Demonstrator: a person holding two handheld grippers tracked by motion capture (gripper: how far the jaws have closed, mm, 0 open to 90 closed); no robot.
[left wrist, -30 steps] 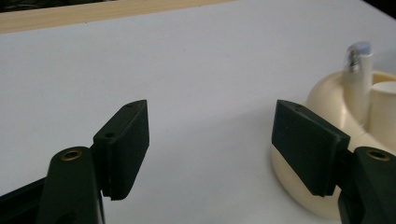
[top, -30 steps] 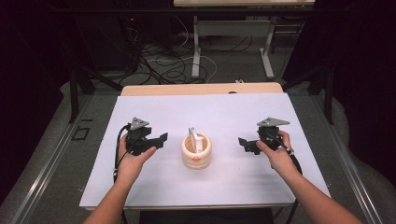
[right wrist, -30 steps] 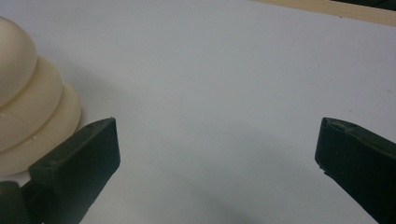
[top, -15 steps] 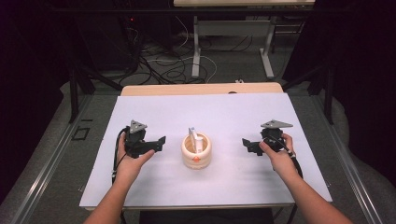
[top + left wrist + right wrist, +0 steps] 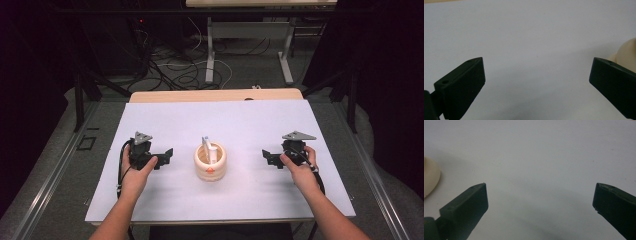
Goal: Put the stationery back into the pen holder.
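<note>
Wooden cup (image 5: 210, 162) with white utensil (image 5: 208, 150) upright inside, centre of white table (image 5: 250, 120); left gripper (image 5: 167, 155), jaws just opened wide and empty, and right gripper (image 5: 265, 156), likewise wide, flank it, seemingly readied for approach.

Setting: a lab or test room, set up for recording. A table (image 5: 150, 210) with a plain white sheet over a wooden top stands on a grey carpeted floor (image 5: 65, 165). Black curtains (image 5: 385, 75) close off both sides and the surroundings are dark. Behind the table, loose cables (image 5: 170, 70) in black and white lie tangled across the floor, running toward dark equipment with a small red light (image 5: 141, 21). The metal legs of a second desk (image 5: 210, 55) stand at the back. Black frame struts (image 5: 78, 95) rise beside the table on either side. No household furnishings or shop goods; the bare, staged work surface points to an experiment station.
</note>
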